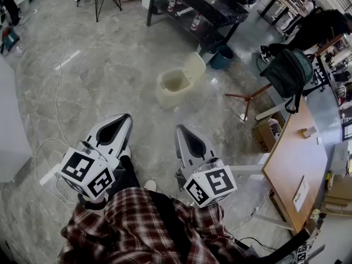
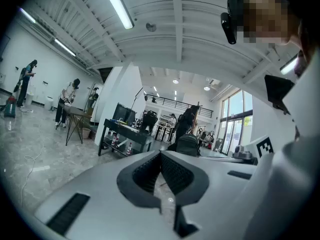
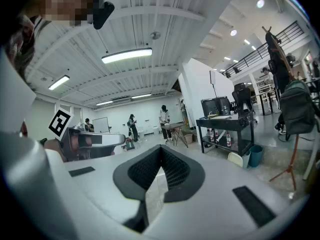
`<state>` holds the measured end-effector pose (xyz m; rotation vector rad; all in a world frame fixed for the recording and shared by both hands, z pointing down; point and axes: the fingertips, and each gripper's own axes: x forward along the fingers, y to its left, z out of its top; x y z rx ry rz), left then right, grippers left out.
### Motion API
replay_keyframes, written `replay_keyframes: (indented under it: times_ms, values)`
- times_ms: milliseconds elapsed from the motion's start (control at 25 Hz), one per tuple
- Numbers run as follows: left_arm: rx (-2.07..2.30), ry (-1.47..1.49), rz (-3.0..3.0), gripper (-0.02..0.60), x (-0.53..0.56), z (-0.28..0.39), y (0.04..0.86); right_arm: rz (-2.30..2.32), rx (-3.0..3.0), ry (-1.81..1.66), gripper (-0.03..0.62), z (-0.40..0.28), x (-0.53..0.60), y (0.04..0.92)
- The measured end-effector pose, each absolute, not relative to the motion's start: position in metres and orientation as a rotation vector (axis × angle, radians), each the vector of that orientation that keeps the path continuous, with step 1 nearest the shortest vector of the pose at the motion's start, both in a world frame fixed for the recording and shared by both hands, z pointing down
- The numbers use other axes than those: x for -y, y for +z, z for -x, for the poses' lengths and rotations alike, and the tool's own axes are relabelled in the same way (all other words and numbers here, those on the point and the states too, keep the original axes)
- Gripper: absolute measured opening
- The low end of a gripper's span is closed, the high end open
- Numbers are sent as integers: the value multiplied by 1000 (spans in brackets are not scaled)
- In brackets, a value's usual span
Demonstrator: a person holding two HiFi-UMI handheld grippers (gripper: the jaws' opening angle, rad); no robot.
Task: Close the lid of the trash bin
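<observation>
1. Head view: cream trash bin (image 1: 171, 88) stands on grey floor (image 1: 110, 65), well ahead of both grippers. Its lid (image 1: 194, 67) is up, tilted back on the far-right side, so the inside shows. Blue bucket (image 1: 223, 58) sits just beyond it, by a black rack (image 1: 192, 12). Left gripper (image 1: 125, 120) & right gripper (image 1: 183, 133) are held low near the person's plaid shirt (image 1: 143, 230), apart from each other, both pointing twd the bin, neither touching it. Wooden surface (image 1: 300, 158) at right; backpack (image 1: 287, 73) hangs on a stand.
2. Left gripper view: left gripper (image 2: 160, 155) has its jaws together at the tips, nothing btwn them. Black rack (image 2: 125, 134) w/ bottles and backpack (image 2: 187, 145) lie beyond.
3. Right gripper view: right gripper (image 3: 161, 150) jaws likewise meet at the tips, empty. Cream lid (image 3: 234, 159) peeks over the gripper body at right, next to blue bucket (image 3: 255, 155), below black rack (image 3: 225, 126).
</observation>
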<state>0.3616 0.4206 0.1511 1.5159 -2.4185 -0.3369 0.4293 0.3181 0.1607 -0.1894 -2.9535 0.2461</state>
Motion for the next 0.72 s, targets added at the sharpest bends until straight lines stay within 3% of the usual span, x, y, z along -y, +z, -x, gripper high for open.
replay_keyframes:
  times_ms: [440,720]
  values:
    - [2383,-298,-1597,11,-423,-198,150,167,2956,243,12,-256,-332,162]
    - [2317,-290,-1621,11,-423,-128,163,88,2923,301,12,-190,-331,178]
